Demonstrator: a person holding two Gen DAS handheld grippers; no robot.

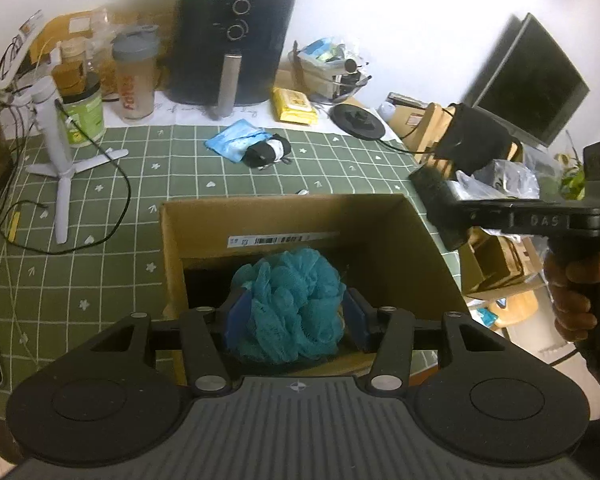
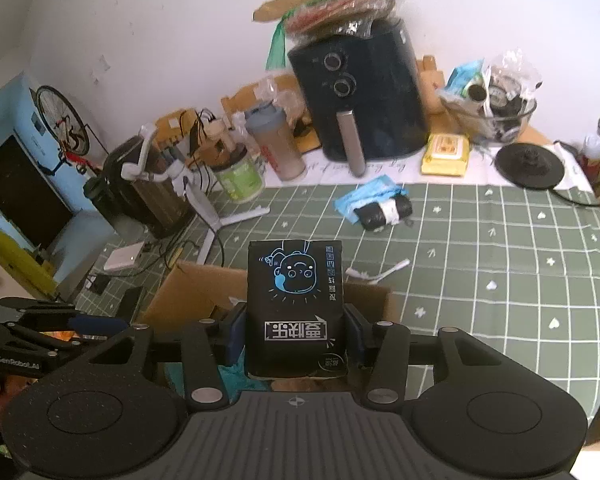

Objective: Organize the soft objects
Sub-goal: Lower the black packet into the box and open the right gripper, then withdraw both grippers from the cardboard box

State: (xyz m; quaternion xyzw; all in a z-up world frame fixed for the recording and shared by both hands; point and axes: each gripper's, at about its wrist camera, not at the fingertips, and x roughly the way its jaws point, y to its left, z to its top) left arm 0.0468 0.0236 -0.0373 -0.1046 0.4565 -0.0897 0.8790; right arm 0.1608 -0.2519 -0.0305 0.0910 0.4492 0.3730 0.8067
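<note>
The left gripper (image 1: pixel 296 312) has its blue pads squeezed against a teal bath pouf (image 1: pixel 294 306) hanging over the mouth of the cardboard box (image 1: pixel 384 248) in the lower middle of the left wrist view. The right gripper (image 2: pixel 296 334) carries a black tissue pack (image 2: pixel 296 304) upright between its pads above the same box; whether they press it firmly I cannot tell. I'd lower the pouf well inside before letting go, since it springs back, then set the pack flat beside it.
</note>
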